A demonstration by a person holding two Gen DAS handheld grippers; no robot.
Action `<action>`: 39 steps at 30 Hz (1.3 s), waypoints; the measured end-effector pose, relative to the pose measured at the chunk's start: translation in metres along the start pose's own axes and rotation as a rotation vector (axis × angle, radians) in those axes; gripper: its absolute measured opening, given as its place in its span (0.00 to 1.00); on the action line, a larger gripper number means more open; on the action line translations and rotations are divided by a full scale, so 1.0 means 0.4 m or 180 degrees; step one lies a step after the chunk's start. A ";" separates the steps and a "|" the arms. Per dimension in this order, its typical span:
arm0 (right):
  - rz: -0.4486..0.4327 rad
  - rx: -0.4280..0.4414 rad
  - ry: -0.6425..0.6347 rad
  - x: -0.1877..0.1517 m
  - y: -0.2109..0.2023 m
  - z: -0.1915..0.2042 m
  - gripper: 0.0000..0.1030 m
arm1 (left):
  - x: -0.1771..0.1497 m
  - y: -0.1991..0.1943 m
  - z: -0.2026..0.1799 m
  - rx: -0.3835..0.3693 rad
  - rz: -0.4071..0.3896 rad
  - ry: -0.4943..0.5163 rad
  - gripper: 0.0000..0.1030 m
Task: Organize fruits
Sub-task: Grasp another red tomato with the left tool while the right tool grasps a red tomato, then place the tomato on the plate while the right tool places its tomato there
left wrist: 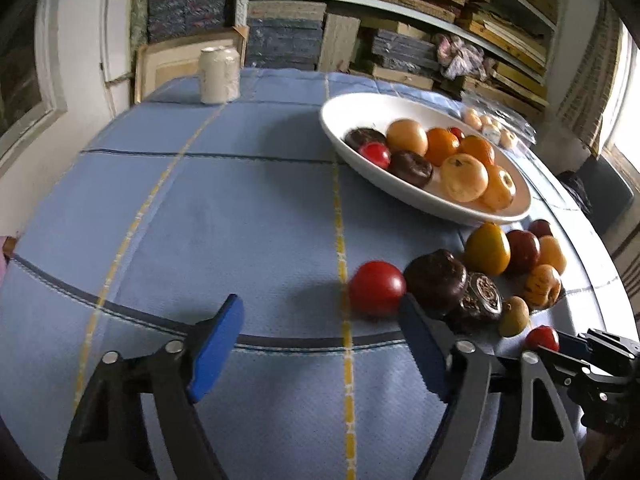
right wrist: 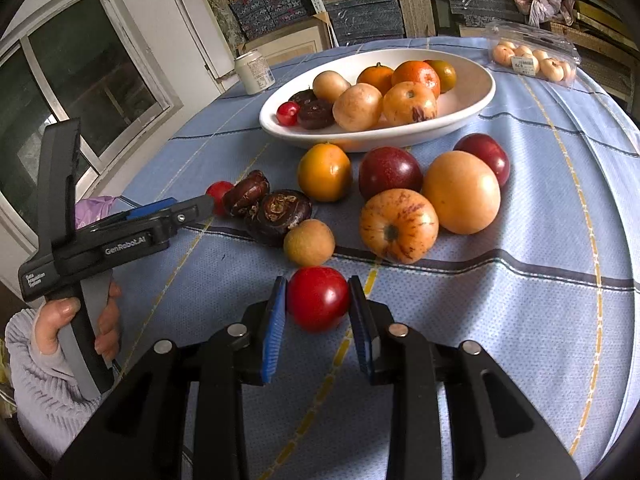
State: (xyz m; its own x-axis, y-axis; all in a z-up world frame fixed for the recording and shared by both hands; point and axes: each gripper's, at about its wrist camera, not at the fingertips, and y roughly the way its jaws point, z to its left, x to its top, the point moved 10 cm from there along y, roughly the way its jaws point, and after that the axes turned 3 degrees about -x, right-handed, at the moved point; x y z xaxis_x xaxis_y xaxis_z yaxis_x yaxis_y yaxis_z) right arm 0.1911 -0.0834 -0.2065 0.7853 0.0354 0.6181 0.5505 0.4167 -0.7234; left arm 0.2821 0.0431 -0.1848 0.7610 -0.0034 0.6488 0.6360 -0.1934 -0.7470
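Now I am pinching the small glossy red fruit (right wrist: 318, 298) between the right gripper's (right wrist: 318, 308) closed blue pads on the blue checked tablecloth (right wrist: 520, 320); being round and slick, it risks squirting out. My left gripper (left wrist: 320, 344) is hanging open, empty. The white oval bowl (right wrist: 476, 100) is holding orange, tan, dark and red fruits.

A storeroom-like home space: shelves (left wrist: 420, 12) stacked with boxes behind a blue-clothed table (left wrist: 240, 208).
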 end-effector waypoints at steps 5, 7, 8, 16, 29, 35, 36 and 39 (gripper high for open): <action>0.0000 0.0000 0.0000 0.000 0.000 0.000 0.29 | 0.005 0.027 -0.037 -0.0061 0.0083 0.0181 0.61; 0.0000 0.0001 0.0002 0.000 0.000 0.000 0.29 | 0.012 0.034 -0.041 -0.0074 0.0084 0.0198 0.54; 0.0000 0.0000 0.0001 0.000 0.000 0.000 0.29 | 0.013 0.036 -0.044 -0.0097 0.0085 0.0204 0.49; -0.0002 -0.0003 0.0001 -0.001 0.000 0.000 0.30 | 0.007 0.034 -0.064 -0.0261 0.0084 0.0256 0.32; -0.0185 0.0001 0.0052 0.019 -0.033 -0.008 0.29 | 0.038 -0.038 -0.083 0.0107 -0.0353 0.0447 0.31; -0.0565 0.0050 0.0214 0.095 -0.136 -0.032 0.29 | 0.103 -0.116 -0.112 0.0219 -0.0689 0.0553 0.31; -0.0624 0.0046 0.0217 0.116 -0.154 -0.037 0.29 | 0.125 -0.128 -0.121 0.0203 -0.0737 0.0565 0.31; -0.0840 -0.0036 0.0180 0.201 -0.214 -0.051 0.29 | 0.178 -0.149 -0.140 0.0194 -0.0848 0.0611 0.31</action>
State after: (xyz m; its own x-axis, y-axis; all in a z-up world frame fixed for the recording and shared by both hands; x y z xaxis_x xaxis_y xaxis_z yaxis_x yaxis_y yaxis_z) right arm 0.2130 -0.1348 -0.1012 0.6287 -0.1241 0.7677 0.7412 0.3946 -0.5431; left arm 0.2914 -0.0005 -0.0861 0.5326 -0.1466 0.8336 0.8203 -0.1531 -0.5510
